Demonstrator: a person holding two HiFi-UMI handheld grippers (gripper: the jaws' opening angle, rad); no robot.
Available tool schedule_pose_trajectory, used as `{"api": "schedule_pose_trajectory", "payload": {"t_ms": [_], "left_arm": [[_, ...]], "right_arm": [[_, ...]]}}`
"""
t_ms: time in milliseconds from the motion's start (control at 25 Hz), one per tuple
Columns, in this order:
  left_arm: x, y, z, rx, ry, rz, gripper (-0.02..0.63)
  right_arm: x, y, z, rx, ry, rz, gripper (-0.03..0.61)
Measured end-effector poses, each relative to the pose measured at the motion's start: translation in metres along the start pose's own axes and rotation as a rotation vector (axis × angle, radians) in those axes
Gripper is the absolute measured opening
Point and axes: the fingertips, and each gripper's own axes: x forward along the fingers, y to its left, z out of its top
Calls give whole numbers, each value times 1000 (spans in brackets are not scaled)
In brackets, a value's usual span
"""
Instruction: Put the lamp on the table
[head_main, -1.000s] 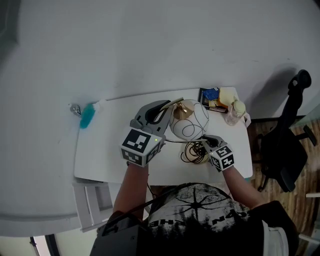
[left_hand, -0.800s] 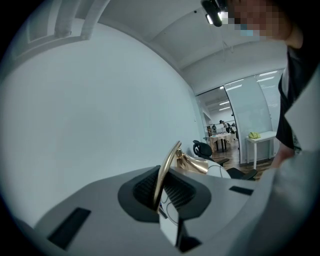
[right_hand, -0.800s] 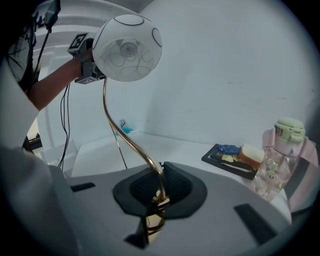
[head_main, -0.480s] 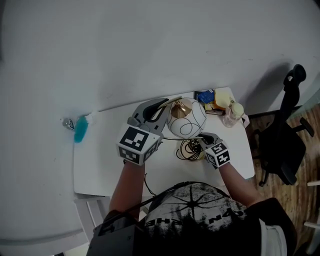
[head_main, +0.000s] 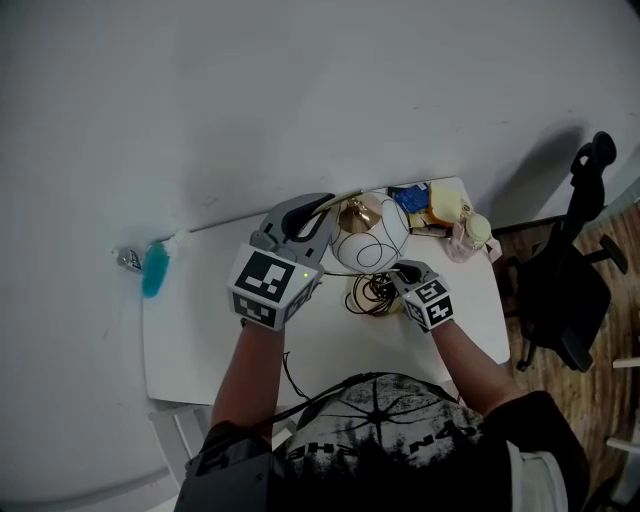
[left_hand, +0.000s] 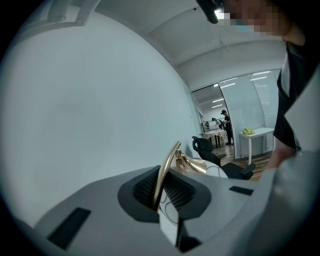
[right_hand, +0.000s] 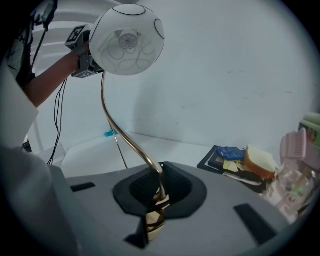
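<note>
The lamp has a white globe shade (head_main: 370, 240) with black line drawings, a gold fitting (head_main: 354, 214) and a thin curved gold stem (right_hand: 116, 129). It is held above the white table (head_main: 200, 330). My left gripper (head_main: 322, 212) is shut on the stem (left_hand: 164, 172) close to the shade. My right gripper (head_main: 402, 272) is shut on the stem's lower end (right_hand: 156, 192). In the right gripper view the shade (right_hand: 127, 40) hangs high at the left, with the left gripper (right_hand: 84, 49) beside it. The lamp's dark cable (head_main: 372, 296) lies coiled on the table under the shade.
A blue brush (head_main: 153, 268) lies at the table's far left edge. Books (head_main: 408, 195), a yellow item (head_main: 445, 205) and a pink bottle (head_main: 465, 235) crowd the back right corner. A black office chair (head_main: 570, 280) stands right of the table. A wall runs behind it.
Both grippers keep their hold on the lamp. The right gripper has drawn slightly closer to the shade, and the whole scene has shifted a little in the head view.
</note>
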Motion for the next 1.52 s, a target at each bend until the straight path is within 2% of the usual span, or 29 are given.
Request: {"api": "schedule_pose_trajectory", "payload": {"t_ms": [360, 840, 1160, 1520], "left_arm": [[29, 16, 16, 71, -1, -5, 23], [54, 31, 12, 118, 26, -10, 23], [66, 38, 0, 84, 62, -21, 23], [74, 41, -2, 16, 62, -39, 23]], "right_arm": [[32, -19, 19, -6, -3, 14, 21], [74, -40, 31, 69, -30, -16, 21], [87, -47, 28, 95, -67, -17, 21], [90, -52, 28, 102, -80, -7, 21]]}}
